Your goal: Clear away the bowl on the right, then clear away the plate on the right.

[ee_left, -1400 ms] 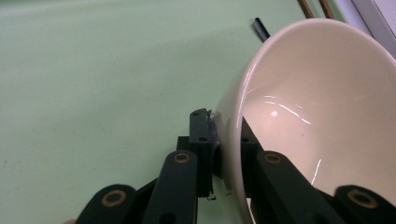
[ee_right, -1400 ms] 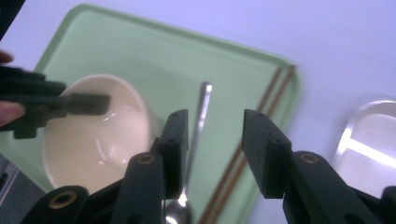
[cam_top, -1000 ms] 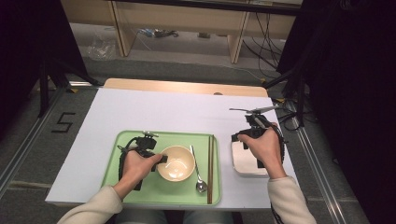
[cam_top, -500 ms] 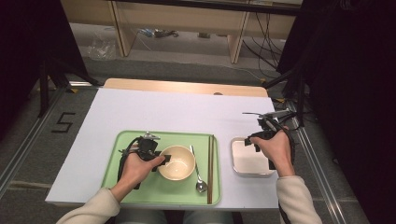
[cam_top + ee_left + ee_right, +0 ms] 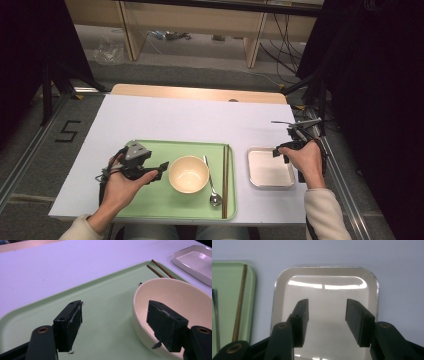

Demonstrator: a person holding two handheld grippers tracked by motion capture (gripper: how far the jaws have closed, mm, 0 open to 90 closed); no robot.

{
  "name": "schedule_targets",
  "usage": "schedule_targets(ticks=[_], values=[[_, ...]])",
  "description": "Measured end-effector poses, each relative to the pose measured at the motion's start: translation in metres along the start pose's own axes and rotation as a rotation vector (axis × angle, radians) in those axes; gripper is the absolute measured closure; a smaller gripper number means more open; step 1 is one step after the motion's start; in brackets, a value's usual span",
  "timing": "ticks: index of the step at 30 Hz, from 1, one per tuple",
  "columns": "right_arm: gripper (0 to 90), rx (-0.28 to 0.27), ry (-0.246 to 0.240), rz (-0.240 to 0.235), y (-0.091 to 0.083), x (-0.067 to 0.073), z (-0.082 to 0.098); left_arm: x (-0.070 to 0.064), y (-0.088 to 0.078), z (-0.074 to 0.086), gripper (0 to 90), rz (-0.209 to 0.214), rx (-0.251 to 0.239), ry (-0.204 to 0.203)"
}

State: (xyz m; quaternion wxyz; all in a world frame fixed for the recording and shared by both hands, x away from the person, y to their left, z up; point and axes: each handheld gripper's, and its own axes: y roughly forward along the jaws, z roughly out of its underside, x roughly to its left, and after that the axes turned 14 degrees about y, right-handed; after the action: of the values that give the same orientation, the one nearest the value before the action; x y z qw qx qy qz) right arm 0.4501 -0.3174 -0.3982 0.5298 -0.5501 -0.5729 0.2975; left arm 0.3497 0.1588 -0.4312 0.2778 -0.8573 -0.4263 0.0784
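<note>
A cream bowl (image 5: 188,174) stands on a green tray (image 5: 150,200), with a spoon (image 5: 212,185) and brown chopsticks (image 5: 225,180) to its right. My left gripper (image 5: 161,171) lies low over the tray, just left of the bowl. In the left gripper view the bowl (image 5: 180,297) has its near rim between the jaws of my left gripper (image 5: 117,325), which have just been opening and do not press on it. My right gripper (image 5: 276,151) hovers at the white dish (image 5: 270,170). In the right gripper view it (image 5: 327,320) has just been opening, with nothing between its jaws.
The white table (image 5: 200,120) stretches bare behind both trays. A wooden strip (image 5: 200,93) borders its far edge. Cables and dark stands crowd the floor at right, beyond the white dish (image 5: 327,285). The chopsticks (image 5: 160,267) lie along the green tray's right side (image 5: 227,277).
My left gripper has opened and drawn back left from the bowl's rim. My right hand has slid right, from over the white dish to its right side, jaws a bit wider.
</note>
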Motion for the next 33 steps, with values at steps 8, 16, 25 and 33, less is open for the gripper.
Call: schedule_targets(ticks=[8, 16, 25, 33], values=[[54.5, 0.015, 0.069, 0.039, 0.003, -0.015, -0.002, 0.001, -0.027, 0.030, 25.9, -0.015, -0.047, -0.025], [54.8, 0.040, 0.063, 0.049, 0.013, -0.032, -0.006, 0.006, -0.034, 0.040, 25.9, -0.008, -0.048, -0.074], [54.8, 0.031, 0.070, 0.068, 0.014, -0.038, -0.007, 0.008, -0.033, 0.041, 26.1, -0.008, -0.051, -0.084], [57.1, 0.041, 0.082, 0.079, 0.012, -0.038, -0.007, 0.007, -0.033, 0.040, 26.2, -0.004, -0.057, -0.086]])
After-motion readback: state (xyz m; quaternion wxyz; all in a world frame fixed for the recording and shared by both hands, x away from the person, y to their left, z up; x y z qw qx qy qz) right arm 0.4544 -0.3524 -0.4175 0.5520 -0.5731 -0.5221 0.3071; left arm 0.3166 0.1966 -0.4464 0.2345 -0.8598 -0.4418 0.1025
